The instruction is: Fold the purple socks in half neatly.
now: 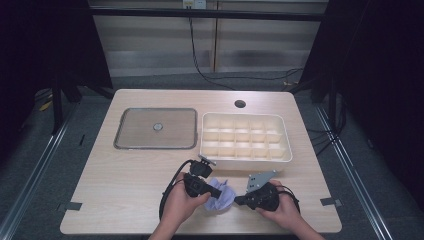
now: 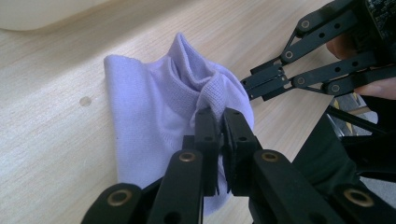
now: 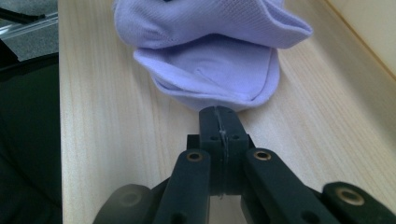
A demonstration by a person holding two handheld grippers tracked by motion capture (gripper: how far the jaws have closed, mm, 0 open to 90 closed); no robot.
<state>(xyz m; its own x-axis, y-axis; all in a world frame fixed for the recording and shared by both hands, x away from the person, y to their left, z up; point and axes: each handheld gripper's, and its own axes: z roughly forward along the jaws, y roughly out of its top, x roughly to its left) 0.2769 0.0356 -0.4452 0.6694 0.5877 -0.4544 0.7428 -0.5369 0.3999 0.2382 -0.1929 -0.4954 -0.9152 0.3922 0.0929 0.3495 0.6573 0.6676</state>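
On the wooden table [image 1: 125,175], nearer us than the divided tray [image 1: 245,137], we held the lilac sock [image 1: 220,196] between both grippers: left gripper [image 2: 220,122] pinching its ribbed cuff, right gripper [image 3: 219,114] clamped on its opposite edge.

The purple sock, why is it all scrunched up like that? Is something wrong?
Nothing is broken. The purple sock sits bunched on the table, not flat, because the left gripper and the right gripper each pinch an edge of it, which opens its mouth.
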